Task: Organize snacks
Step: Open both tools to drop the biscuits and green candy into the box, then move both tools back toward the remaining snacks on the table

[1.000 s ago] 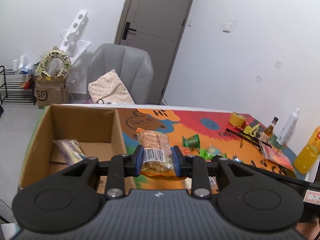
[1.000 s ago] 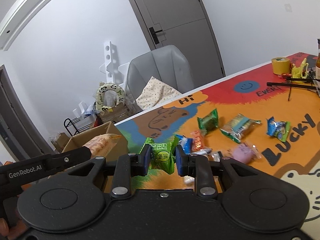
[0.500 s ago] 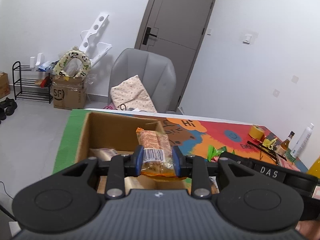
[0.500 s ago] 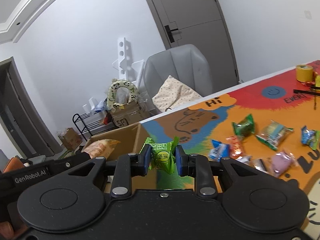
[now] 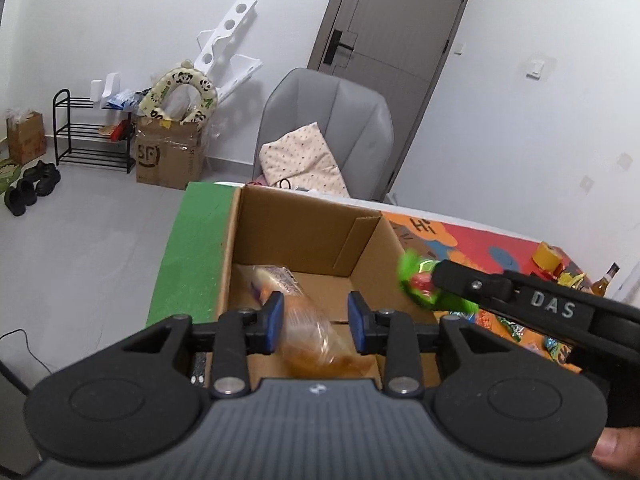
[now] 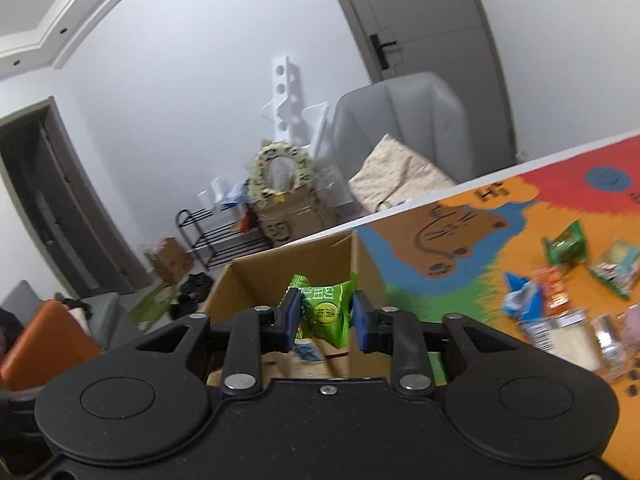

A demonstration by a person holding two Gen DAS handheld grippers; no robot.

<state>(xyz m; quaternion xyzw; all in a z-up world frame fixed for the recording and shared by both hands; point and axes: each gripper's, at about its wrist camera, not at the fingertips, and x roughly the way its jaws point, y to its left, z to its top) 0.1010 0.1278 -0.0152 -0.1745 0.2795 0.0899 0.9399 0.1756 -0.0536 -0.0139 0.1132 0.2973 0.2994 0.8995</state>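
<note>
A brown cardboard box [image 5: 304, 236] stands on the left end of the table. My left gripper [image 5: 315, 322] is open above it, and a blurred orange bread packet [image 5: 308, 328] is dropping between the blue pads into the box. My right gripper [image 6: 326, 322] is over the box [image 6: 256, 276] and is shut on a green snack packet [image 6: 326, 312]. The right gripper with its green packet [image 5: 420, 284] also shows in the left wrist view, at the box's right wall.
Several loose snack packets [image 6: 568, 280] lie on the colourful table mat [image 6: 460, 236] to the right. A grey chair [image 5: 328, 124] with a cushion stands behind the box. A yellow tape roll [image 5: 546, 254] and a bottle [image 5: 602, 280] sit at the far right.
My left gripper has opened and let go of the orange bread packet, which is falling into the box. My right gripper has moved left over the box with the green packet.
</note>
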